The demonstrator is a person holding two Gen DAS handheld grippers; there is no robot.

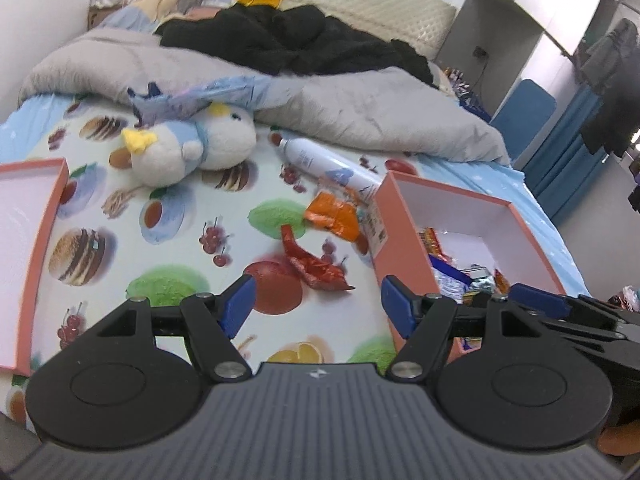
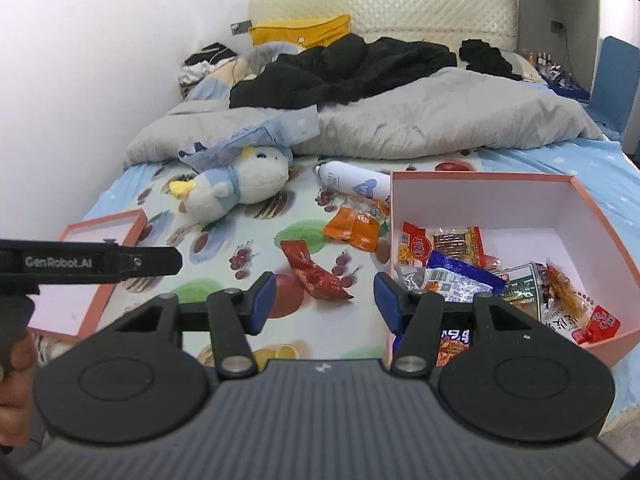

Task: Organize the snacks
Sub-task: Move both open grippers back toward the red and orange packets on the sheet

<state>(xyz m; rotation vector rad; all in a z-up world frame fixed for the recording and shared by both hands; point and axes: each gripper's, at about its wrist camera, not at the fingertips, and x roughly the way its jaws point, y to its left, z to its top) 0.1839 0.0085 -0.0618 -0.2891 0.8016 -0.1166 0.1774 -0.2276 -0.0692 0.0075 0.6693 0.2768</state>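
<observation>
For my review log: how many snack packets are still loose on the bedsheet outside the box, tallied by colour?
Red packet: 1
Orange packet: 1
Total outside the pink box: 2

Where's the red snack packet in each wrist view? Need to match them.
Left wrist: red snack packet lies on the printed sheet at centre, left of the pink box.
Right wrist: red snack packet at centre, again left of the pink box.
Shared landmark: the orange packet just behind it.
</observation>
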